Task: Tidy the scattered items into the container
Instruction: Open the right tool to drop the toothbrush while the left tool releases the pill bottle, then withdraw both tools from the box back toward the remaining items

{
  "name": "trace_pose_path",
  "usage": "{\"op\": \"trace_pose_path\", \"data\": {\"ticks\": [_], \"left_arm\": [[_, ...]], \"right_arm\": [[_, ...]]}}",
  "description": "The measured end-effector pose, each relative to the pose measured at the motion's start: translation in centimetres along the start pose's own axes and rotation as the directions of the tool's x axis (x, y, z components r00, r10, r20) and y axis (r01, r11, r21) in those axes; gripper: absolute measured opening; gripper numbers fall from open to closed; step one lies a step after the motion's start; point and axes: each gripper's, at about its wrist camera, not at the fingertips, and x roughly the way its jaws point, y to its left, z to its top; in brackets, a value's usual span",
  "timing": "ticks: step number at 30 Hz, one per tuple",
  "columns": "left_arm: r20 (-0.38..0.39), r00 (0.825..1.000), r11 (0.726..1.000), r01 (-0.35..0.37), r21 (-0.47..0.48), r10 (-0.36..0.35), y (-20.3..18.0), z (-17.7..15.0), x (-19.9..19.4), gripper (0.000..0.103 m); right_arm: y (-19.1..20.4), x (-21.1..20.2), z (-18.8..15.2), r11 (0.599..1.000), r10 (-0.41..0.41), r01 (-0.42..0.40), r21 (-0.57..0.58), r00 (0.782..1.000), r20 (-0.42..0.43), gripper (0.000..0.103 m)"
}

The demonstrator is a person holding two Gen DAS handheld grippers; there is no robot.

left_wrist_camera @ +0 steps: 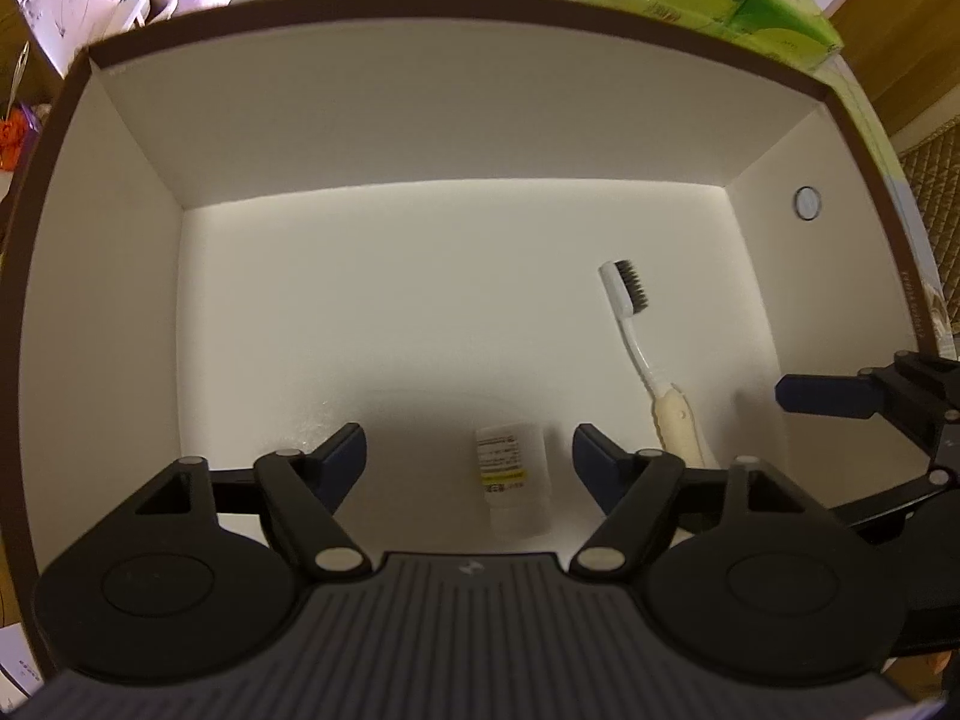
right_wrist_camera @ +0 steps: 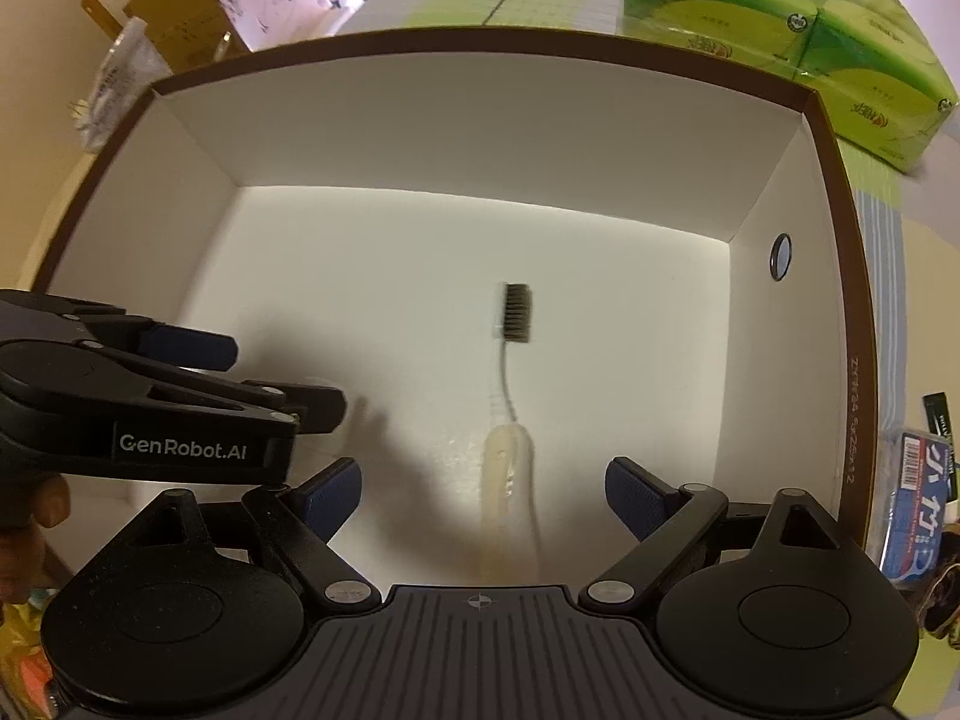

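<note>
both the left gripper (left_wrist_camera: 468,450) and right gripper (right_wrist_camera: 483,492) hang spread and empty over the box (left_wrist_camera: 420,120); toothbrush (left_wrist_camera: 645,354) right of centre, small tube (left_wrist_camera: 516,480) lower middle. drop step looks finished; next, fetch another item outside.

Looks like a home, likely a storage or living corner. Evidence: green tissue packs (right_wrist_camera: 840,30) stacked at the far edge of a green-patterned table (right_wrist_camera: 540,6), cardboard cartons (right_wrist_camera: 180,18) piled behind the far left corner, quilted fabric (left_wrist_camera: 936,204) off the right edge, toothpaste box (right_wrist_camera: 918,516) beside a brown-rimmed box (right_wrist_camera: 480,39).
</note>
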Motion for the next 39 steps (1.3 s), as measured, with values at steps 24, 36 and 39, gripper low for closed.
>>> {"op": "trace_pose_path", "data": {"ticks": [24,36,39], "left_arm": [[0.249,0.961,0.99,-0.137,0.044,0.122,-3.4,-3.6,-9.0,0.087],[0.322,0.932,0.983,-0.183,0.015,0.169,-4.8,-9.9,-12.2,0.09],[0.315,0.93,0.98,-0.201,-0.002,0.191,-5.1,-11.7,-12.4,0.089]], "right_arm": [[0.9,-7.5,-3.5,0.997,0.071,-0.06,-0.051,0.969,0.238,0.094],[1.1,-11.7,-8.7,0.991,0.09,-0.051,-0.121,0.937,0.337,0.094],[1.0,-12.1,-10.1,0.99,0.097,-0.053,-0.134,0.935,0.342,0.094]]}}
